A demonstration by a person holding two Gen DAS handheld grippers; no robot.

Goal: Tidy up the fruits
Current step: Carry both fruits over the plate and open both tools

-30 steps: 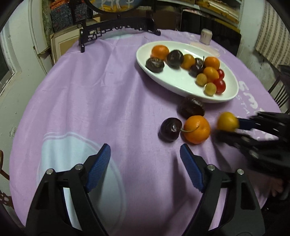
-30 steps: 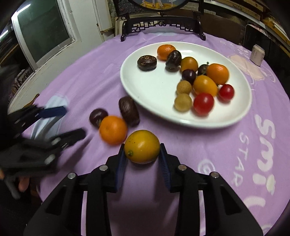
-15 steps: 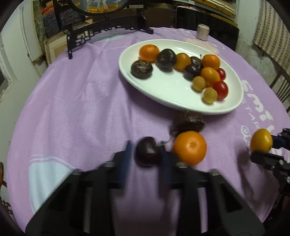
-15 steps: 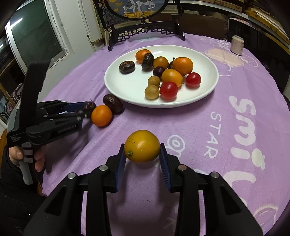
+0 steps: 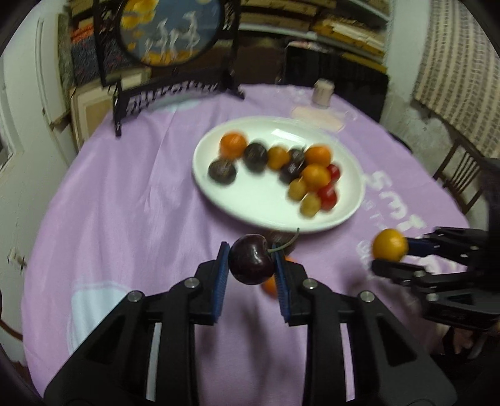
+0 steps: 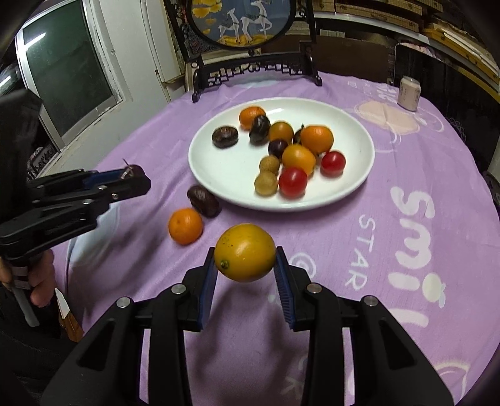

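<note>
My left gripper (image 5: 250,264) is shut on a dark cherry (image 5: 251,260) with a green stem and holds it above the purple cloth. My right gripper (image 6: 245,264) is shut on a yellow-orange citrus fruit (image 6: 245,251), also lifted off the table. A white oval plate (image 6: 353,125) holds several fruits: oranges, dark plums, red tomatoes and small tan fruits. A small orange (image 6: 185,225) and a dark wrinkled fruit (image 6: 203,200) lie on the cloth beside the plate's near left rim. The left gripper shows in the right wrist view (image 6: 137,179), the right gripper in the left wrist view (image 5: 389,254).
A black carved stand with a round painted screen (image 6: 247,22) stands at the table's far edge. A small pale cup (image 6: 408,93) sits at the far right. A chair (image 5: 459,178) stands beside the table on the right. A window (image 6: 65,65) is at left.
My left gripper closed on the dark cherry and lifted it off the cloth. My right gripper, still holding the citrus fruit, has risen and drawn back from the plate.
</note>
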